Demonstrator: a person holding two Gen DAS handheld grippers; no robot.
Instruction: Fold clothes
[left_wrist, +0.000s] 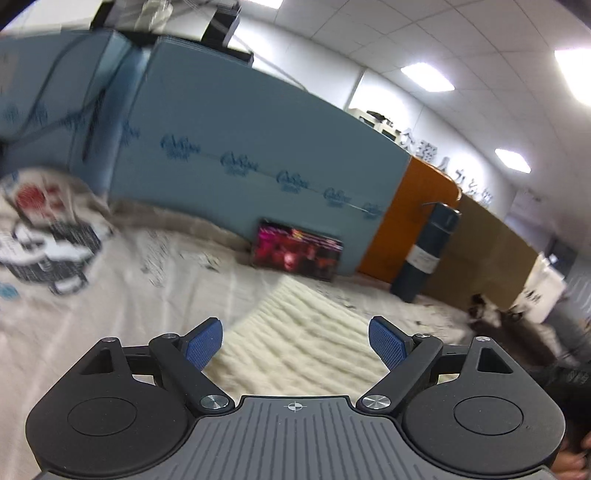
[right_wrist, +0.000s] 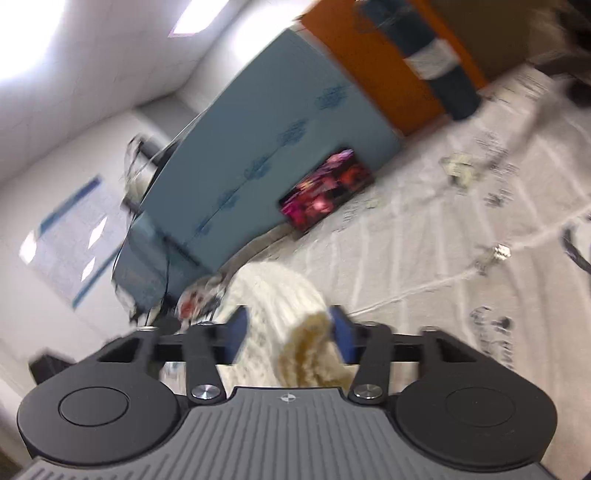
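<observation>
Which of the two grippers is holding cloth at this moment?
The right gripper: it is shut on the cream knitted garment. The left gripper is open, with nothing between its blue pads.

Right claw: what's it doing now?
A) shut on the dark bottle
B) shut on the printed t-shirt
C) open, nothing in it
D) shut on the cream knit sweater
D: the right claw has a bunched fold of the cream knit sweater pinched between its blue pads, lifted above the printed sheet; the dark bottle stands far off by the orange panel.
</observation>
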